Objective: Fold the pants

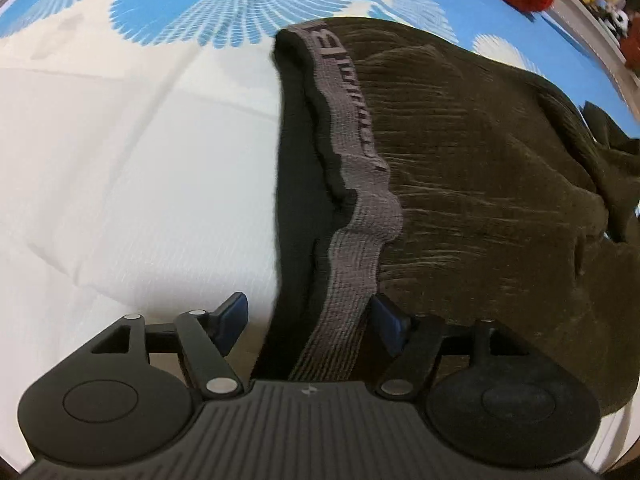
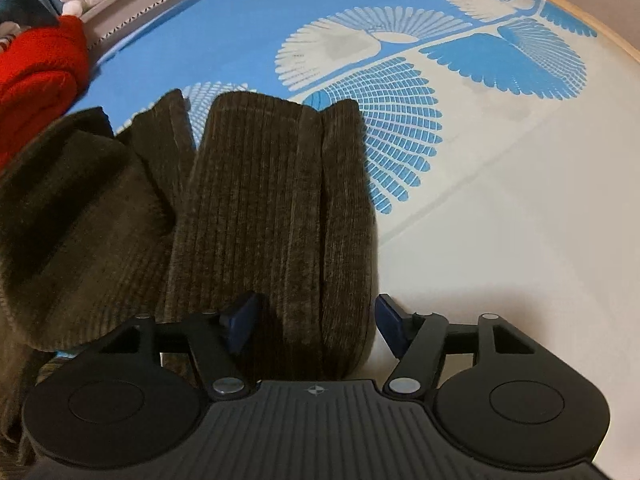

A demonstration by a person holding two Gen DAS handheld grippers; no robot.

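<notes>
The brown corduroy pants [image 1: 480, 184] lie on the blue-and-white bedspread [image 1: 120, 140], already doubled over — the legs [image 2: 272, 208] are stacked in layers, and the grey waistband [image 1: 352, 184] runs along the left edge. The left gripper [image 1: 312, 320] is spread, straddling the waistband without pinching it. The right gripper [image 2: 316, 324] is also spread, over the folded leg edge. A fold appears laid; probably another fold or some smoothing remains.

Brown pants [image 1: 480, 184] on patterned bedspread [image 1: 120, 160]
</notes>
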